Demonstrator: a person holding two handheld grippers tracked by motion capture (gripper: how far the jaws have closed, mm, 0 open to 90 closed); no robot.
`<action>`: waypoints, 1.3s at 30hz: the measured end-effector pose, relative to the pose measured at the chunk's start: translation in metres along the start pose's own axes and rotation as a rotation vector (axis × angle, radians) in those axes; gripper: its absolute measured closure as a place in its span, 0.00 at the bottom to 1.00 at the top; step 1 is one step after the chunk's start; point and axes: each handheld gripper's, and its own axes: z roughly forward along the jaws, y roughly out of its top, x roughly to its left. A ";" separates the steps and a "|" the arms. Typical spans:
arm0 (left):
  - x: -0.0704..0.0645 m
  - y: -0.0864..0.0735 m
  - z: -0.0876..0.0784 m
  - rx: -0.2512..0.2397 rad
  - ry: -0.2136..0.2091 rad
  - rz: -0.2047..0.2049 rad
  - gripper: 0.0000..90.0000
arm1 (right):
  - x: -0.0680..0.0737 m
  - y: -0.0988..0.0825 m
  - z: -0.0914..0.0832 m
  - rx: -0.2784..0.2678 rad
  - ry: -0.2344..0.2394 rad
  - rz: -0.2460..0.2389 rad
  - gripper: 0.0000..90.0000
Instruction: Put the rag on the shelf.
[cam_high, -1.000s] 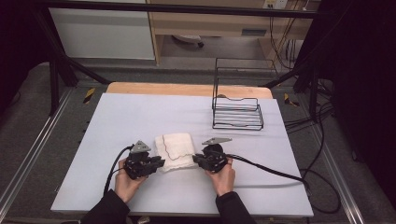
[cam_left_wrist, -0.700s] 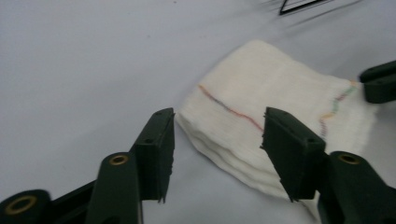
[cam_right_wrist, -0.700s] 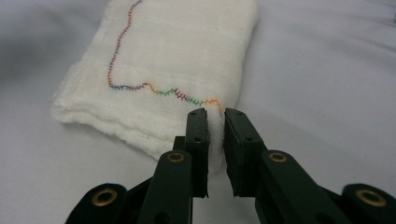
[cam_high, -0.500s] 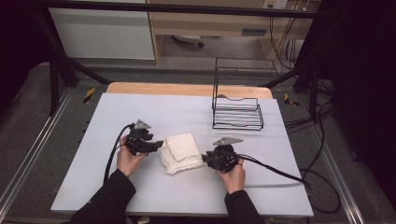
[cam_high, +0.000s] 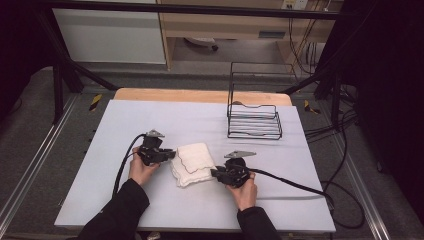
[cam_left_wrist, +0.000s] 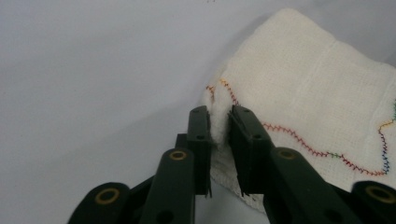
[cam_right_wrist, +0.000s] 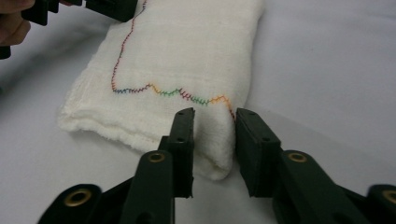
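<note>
I am watching one folded white cloth (cam_high: 192, 163) lying on the pale surface (cam_high: 150, 120), nearer me than the black wire rack (cam_high: 254, 120) and off to its left. My left claw (cam_left_wrist: 218, 133) is sitting at the cloth's left side, on the corner facing the rack, and in the left gripper view its two jaws are pressing together on a bunched fold of the fabric, so it is gripping the cloth. My right claw (cam_right_wrist: 214, 135) is sitting at the cloth's opposite side, on the corner farther from the rack. In the right gripper view its jaws are standing apart, one on each side of the thick folded corner, with a gap showing between each jaw and the fabric, so I am reading it as open around the corner rather than clamped.

From the high view I am seeing the left claw (cam_high: 167, 155) and right claw (cam_high: 216, 173) as small dark shapes, and I cannot tell their jaw gaps there. The hands are covering most of both tools. The multicoloured zigzag stitching (cam_right_wrist: 161, 91) is running across the top layer, and its far end is disappearing under the other tool in the right gripper view. How many layers the fold has, I cannot tell.

I am counting one cloth, one rack, two claws and two cables.
</note>
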 end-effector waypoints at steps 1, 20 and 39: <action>-0.001 0.000 -0.001 0.004 0.005 -0.008 0.91 | 0.000 0.000 0.000 0.000 0.002 0.000 0.87; -0.042 -0.039 -0.040 -0.006 0.034 -0.003 0.93 | -0.025 0.026 0.014 -0.028 -0.044 -0.093 0.91; -0.031 0.018 -0.029 -0.072 0.097 0.119 0.35 | -0.028 0.017 -0.040 -0.095 -0.020 -0.124 0.18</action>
